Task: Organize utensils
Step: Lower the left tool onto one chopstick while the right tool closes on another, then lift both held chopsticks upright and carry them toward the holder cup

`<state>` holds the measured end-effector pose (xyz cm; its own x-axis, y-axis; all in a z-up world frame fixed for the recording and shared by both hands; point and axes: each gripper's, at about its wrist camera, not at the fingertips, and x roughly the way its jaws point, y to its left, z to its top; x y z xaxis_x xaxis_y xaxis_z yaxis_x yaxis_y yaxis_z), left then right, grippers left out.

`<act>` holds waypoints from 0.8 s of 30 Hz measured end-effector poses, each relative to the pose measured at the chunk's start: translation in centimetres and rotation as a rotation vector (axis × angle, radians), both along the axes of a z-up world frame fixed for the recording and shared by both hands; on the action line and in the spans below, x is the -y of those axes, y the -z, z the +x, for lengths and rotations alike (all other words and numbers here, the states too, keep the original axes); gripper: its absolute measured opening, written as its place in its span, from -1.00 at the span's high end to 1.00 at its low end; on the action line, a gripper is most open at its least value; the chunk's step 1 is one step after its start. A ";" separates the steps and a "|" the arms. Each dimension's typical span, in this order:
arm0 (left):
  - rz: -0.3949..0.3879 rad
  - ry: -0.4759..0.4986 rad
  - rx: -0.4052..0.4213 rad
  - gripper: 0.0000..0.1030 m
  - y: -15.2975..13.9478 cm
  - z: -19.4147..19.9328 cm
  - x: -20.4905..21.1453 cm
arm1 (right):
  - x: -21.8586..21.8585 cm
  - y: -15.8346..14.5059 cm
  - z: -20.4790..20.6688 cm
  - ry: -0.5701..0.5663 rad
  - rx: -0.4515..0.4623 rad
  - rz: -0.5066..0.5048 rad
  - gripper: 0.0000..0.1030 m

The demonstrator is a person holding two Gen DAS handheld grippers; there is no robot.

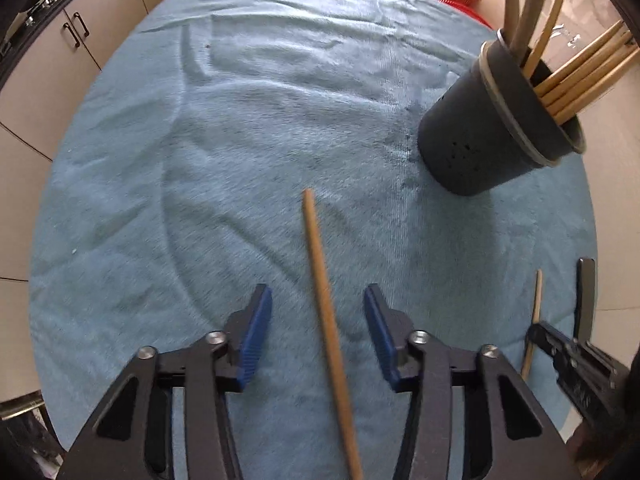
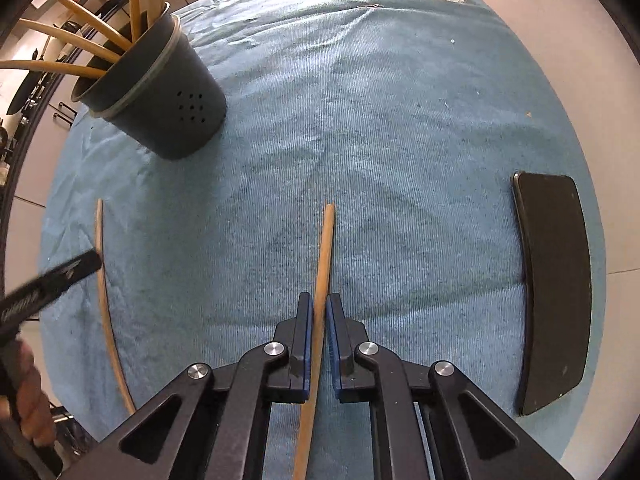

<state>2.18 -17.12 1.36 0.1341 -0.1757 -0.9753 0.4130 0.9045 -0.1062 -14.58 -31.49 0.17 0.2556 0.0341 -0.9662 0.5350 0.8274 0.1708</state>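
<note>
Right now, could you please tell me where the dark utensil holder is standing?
The dark utensil holder stands on the blue cloth at the upper left of the right wrist view, ahead and left of the chopstick in the right tool.

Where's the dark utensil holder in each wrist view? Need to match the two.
Left wrist: utensil holder at upper right, leaning, wooden utensils sticking out toward the right edge.
Right wrist: utensil holder at upper left, drain holes facing the camera, utensils fanning out to the left.
Shared landmark: the blue cloth it stands on.
</note>
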 end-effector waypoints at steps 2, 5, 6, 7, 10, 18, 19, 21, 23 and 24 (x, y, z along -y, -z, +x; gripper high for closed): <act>0.023 0.013 0.027 0.26 0.1 0.2 0.9 | -0.1 0.0 -0.3 -0.005 0.001 0.006 0.85; 0.058 0.029 0.055 0.38 0.2 0.2 1.7 | 0.3 0.2 -0.2 -0.008 0.003 0.016 0.85; 0.065 0.031 0.062 0.40 0.2 0.2 1.9 | 0.8 0.5 0.6 -0.011 0.002 0.020 0.85; 0.070 0.033 0.067 0.43 0.3 0.2 2.0 | 1.0 0.5 0.6 -0.012 0.001 0.024 0.85; 0.084 0.042 0.084 0.57 0.3 0.0 2.0 | 1.3 0.7 1.1 -0.019 -0.003 0.032 0.84; 0.084 0.051 0.093 0.82 0.4 -0.4 1.0 | 3.0 -0.5 2.6 -0.014 -0.017 0.034 0.52; 0.082 0.053 0.092 0.82 0.5 -0.5 0.9 | 3.1 -0.6 2.9 -0.013 -0.018 0.035 0.52; 0.077 0.052 0.091 0.82 0.3 -0.9 0.1 | 3.3 -0.7 3.2 -0.014 -0.020 0.031 0.52; 0.074 0.054 0.091 0.83 0.5 -0.9 -0.6 | 3.4 -0.7 3.4 -0.016 -0.020 0.022 0.69; 0.072 0.054 0.091 0.83 0.4 -1.0 -0.9 | 3.5 -0.8 3.5 -0.014 -0.022 0.015 0.77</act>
<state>1.22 -16.23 0.93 0.2152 -0.1151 -0.9698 0.4662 0.8847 -0.0016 -11.03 -35.01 1.01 0.2334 0.0523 -0.9710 0.5268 0.8325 0.1714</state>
